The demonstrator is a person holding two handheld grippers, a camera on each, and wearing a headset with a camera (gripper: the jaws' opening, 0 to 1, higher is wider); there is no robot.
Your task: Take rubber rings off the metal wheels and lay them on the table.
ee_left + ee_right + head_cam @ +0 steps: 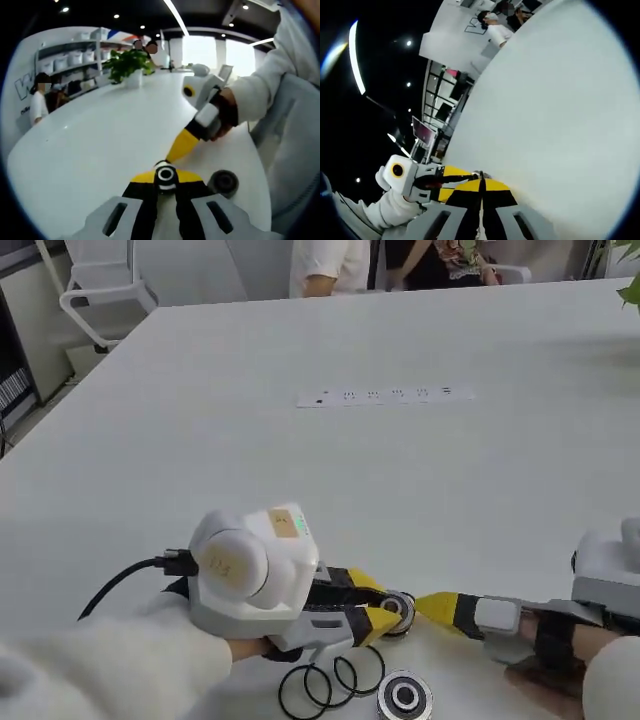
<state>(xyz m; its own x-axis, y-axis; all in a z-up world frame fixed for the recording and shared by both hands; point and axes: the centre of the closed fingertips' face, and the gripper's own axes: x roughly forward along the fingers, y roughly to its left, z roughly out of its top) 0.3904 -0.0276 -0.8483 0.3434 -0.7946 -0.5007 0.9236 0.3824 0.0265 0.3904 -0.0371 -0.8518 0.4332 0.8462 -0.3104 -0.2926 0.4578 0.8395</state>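
Note:
A small metal wheel (397, 608) (166, 175) with a dark rim is held just above the white table (330, 470). My left gripper (388, 614) (166, 181) is shut on it. My right gripper (424, 605) (481, 176) comes in from the right, its yellow jaws shut, tips touching that wheel's edge (483, 174); whether they pinch a ring is too small to tell. In the left gripper view the right gripper (172, 154) points down at the wheel. A second wheel (405, 696) (223, 183) lies on the table nearby. Loose black rubber rings (318, 684) lie overlapping beside it.
A socket strip (385, 396) is set into the table's middle. A white chair (100, 290) stands at the far left corner, and people (330, 265) stand at the far edge. A potted plant (127, 62) stands on the table farther off.

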